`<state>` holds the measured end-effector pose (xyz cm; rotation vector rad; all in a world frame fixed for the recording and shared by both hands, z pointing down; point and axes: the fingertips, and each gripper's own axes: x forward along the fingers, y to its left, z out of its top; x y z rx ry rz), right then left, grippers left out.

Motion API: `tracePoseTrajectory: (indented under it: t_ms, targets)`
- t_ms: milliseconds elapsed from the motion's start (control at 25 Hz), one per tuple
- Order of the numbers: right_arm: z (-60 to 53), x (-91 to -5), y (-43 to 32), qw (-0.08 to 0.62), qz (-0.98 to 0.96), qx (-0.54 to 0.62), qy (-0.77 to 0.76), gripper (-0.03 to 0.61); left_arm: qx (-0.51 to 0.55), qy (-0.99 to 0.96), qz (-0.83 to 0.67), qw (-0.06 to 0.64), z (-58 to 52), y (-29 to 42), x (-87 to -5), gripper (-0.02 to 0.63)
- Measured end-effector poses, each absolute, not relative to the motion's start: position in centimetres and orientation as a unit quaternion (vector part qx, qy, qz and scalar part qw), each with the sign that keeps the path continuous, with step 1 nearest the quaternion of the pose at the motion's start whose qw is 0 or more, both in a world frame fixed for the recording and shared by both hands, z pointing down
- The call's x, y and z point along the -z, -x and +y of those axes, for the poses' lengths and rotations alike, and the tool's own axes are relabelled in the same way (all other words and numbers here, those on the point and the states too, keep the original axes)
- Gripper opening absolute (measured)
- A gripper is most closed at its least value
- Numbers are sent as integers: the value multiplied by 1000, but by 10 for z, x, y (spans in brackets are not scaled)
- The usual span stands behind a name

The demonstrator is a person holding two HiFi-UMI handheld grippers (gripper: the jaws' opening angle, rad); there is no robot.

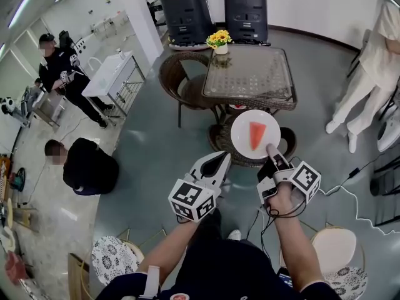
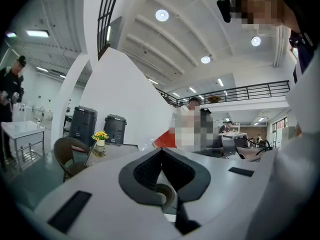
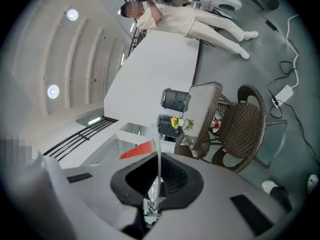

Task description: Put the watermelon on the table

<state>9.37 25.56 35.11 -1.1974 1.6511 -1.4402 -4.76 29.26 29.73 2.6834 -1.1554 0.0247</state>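
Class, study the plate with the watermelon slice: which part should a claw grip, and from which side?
Grip the plate by its bare rim, coming edge-on from the near side. It is thin and flat, so the edge slips between jaws, and the watermelon slice lies mid-plate, clear of the rim. The right claw pinches there.
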Motion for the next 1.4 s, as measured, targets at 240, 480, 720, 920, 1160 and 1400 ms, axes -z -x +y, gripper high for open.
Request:
tracePoseTrajectory:
  t_ms: [240,480,720,920,1160,1400]
  targets:
    - [217,-361,-92,317,622,546,463,11,-7,-916,-383,116,250,48,-309,5]
    - [167,-373,-87,318,606,552,476,11,-13,-923,-364,127,191,50,-317,5]
    - [115,-380,-83,316,593,549,498,11,-23,-929,-341,139,130,54,-325,4]
    - [72,-386,-81,335,568,555,507,11,-27,-934,-322,149,81,58,-331,5]
    - [20,-387,-79,342,554,546,528,11,-33,-939,-302,164,26,66,-340,5]
    - [-15,-388,-77,353,540,542,539,11,-38,-942,-283,175,-10,69,-349,5]
